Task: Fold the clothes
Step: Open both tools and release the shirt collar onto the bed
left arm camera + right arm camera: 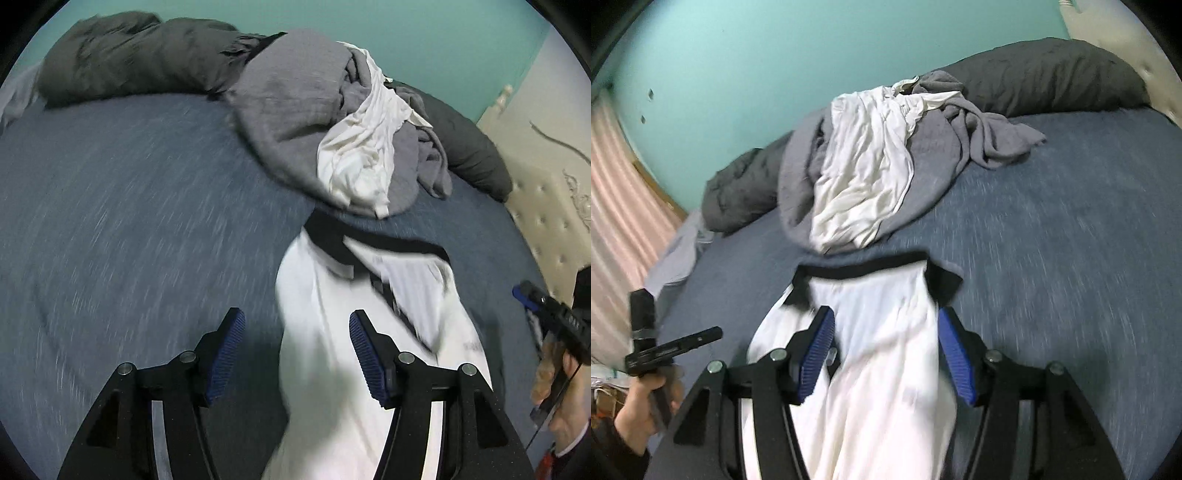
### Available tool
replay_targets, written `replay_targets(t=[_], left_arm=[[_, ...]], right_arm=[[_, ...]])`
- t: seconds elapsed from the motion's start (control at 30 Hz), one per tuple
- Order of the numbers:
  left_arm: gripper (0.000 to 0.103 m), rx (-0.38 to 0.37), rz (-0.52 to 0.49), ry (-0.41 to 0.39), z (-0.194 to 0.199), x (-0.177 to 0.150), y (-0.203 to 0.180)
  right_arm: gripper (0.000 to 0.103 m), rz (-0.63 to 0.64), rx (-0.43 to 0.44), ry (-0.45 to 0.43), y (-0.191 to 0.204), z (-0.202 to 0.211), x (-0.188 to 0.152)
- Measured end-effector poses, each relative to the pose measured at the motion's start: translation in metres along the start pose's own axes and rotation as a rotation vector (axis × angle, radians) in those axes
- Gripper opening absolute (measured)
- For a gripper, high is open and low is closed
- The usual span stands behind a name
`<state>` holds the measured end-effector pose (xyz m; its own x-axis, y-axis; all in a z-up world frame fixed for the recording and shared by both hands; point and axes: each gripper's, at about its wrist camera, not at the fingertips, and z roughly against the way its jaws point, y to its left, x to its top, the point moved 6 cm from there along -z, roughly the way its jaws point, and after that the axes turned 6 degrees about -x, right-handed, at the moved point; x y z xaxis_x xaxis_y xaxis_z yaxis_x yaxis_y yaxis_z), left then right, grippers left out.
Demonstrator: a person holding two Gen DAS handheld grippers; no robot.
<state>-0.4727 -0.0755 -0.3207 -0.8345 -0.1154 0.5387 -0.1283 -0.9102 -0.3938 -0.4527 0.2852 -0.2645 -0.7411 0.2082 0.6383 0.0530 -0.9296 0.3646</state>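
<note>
White black-trimmed cotton shirt (886, 350) lying crumpled on blue bed (129, 221), near grey-white clothes pile (332, 122); both hand-held grippers (left (295, 350), right (886, 350)) released over it; spreading flat seems needed.

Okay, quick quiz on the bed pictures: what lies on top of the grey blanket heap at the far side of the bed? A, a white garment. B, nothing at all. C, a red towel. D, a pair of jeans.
A: a crumpled white garment is draped over the grey blanket, apart from the black-trimmed white shirt that lies nearer, between the open fingers of the right gripper.
</note>
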Motion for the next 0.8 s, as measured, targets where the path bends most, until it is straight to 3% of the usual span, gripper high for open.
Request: replay_targets(t=[0.23,0.43,0.6,0.73,0.8], left_arm=[[0.063,0.019,0.010,0.030,0.031,-0.075,0.016],[0.063,0.048,0.066,0.050,0.042,-0.121,0.029],[0.061,0.058,0.077,0.048,0.046,-0.138,0.027],[0.054,0.067,0.080,0.047,0.048,-0.148,0.023],[0.046,0.071,0.082,0.046,0.049,-0.153,0.021]], right_arm=[[0.064,-0.135,0.064,-0.019,-0.017,0.077,-0.091],[0.064,-0.253,0.043,-0.021,-0.040,0.098,-0.150],[0.064,-0.255,0.029,-0.018,-0.048,0.097,-0.165],[0.064,-0.270,0.060,-0.017,-0.053,0.094,-0.164],[0.064,-0.274,0.063,-0.010,-0.055,0.090,-0.163]])
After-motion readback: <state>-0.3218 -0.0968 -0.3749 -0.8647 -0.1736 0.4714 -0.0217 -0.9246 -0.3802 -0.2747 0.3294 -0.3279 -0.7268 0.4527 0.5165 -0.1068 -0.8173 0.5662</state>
